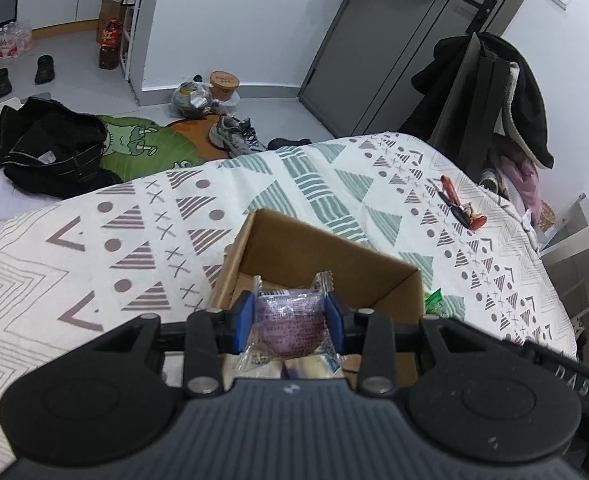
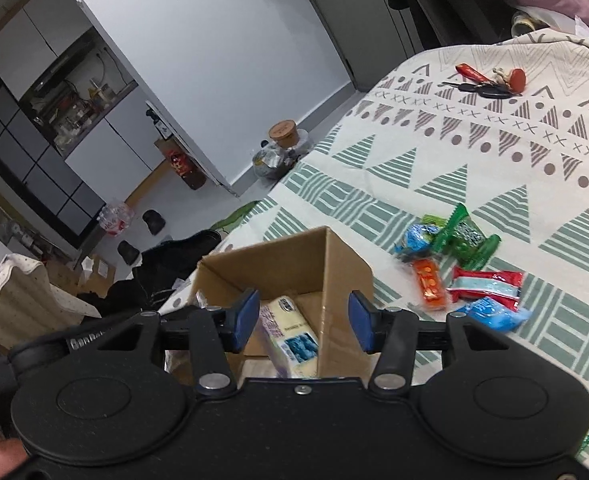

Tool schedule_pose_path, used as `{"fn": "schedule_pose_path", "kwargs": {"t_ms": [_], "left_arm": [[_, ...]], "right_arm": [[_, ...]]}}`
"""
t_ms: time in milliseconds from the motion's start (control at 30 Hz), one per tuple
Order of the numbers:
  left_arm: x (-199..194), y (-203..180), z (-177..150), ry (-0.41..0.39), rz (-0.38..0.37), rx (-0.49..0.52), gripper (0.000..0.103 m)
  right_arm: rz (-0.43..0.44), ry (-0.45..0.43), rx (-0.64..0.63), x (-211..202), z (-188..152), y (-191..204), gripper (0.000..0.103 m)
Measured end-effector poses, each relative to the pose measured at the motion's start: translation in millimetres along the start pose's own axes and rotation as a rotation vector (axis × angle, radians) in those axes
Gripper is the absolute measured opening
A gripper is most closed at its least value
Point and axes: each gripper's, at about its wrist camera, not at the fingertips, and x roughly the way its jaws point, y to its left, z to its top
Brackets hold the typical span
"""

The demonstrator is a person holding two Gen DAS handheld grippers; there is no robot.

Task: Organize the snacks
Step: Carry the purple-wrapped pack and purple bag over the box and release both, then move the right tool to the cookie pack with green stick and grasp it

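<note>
Purple snack [image 1: 290,320] pinched by left gripper [image 1: 290,322] | right gripper [image 2: 302,320] spread over box [image 2: 346,268] | labels unreadable

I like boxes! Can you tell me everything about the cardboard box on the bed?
The cardboard box is brown, plain and open-topped, standing upright on the patterned bedspread. A pale yellow snack packet lies inside. The left claw holds a purple wrapped snack above it; the right claw hovers open.

one cardboard box [image 2: 290,256], six loose snacks [image 2: 484,286]
</note>
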Motion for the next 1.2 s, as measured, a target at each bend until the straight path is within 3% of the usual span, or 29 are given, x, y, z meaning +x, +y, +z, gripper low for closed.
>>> {"fn": "schedule_pose_path", "kwargs": {"t_ms": [333,467,600,700,767,1200], "left_arm": [[-2,-7,0,-0.013,0.037,0.02,0.053],[-4,-13,-3,-0.006,0.046,0.029,0.068],[-10,-25,-9,-0.026,0.057,0.057,0.085],[-12,-36,-14,-0.029,0.064,0.087,0.087],[-14,-44,-18,-0.02,0.054,0.101,0.088],[-29,-91,-50,0.018,-0.05,0.155,0.091]], "right_arm": [[-0.029,0.016,-0.013,-10,-2,-12,0.064],[-0.048,0.013,-0.021,-19,-1,-19,0.077],[-0.067,0.028,-0.014,-27,0,-30,0.078],[-0.079,0.032,-0.015,-35,1,-38,0.081],[-0.088,0.025,-0.012,-43,1,-44,0.091],[-0.198,0.015,0.072,-81,-16,-96,0.095]]}}
